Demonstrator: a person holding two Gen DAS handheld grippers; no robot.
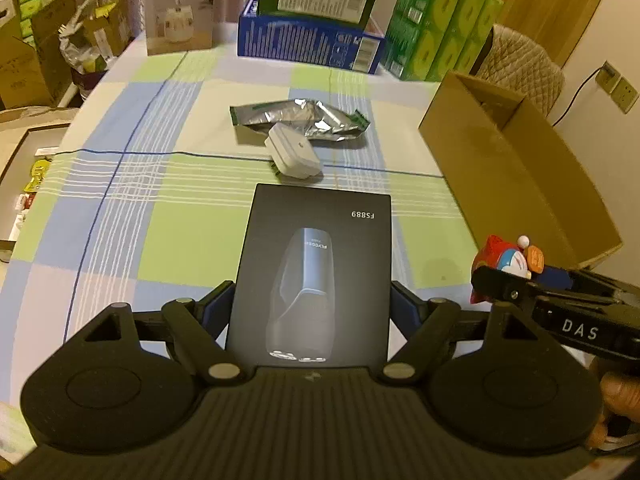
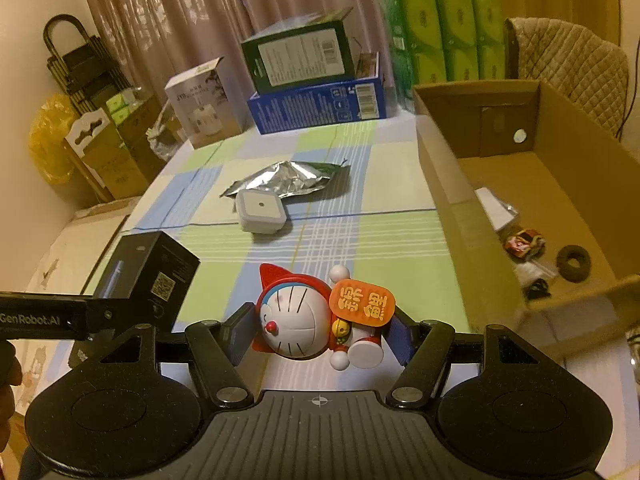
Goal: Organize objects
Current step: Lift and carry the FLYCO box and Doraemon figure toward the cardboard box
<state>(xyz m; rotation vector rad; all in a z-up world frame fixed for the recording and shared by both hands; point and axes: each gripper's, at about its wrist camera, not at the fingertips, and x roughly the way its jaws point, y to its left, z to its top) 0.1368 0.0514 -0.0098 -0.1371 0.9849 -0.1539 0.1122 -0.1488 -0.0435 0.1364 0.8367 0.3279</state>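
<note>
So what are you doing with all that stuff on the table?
A person is tidying up with a gripper in each hand. The left gripper is holding a black shaver box, and the right gripper is holding a little cat figurine. Both are lifted above the checked tablecloth. A white adapter and a foil packet lie on it. The cardboard box alongside already has a few small things inside.

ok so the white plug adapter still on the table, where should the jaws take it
Grip the white plug adapter across its two flat side walls, coming down from above. It lies flat with its broad square face up and its prongs pointing sideways, so the sides give parallel surfaces. Approach from the near edge: the foil pouch lies against its far side.
</note>
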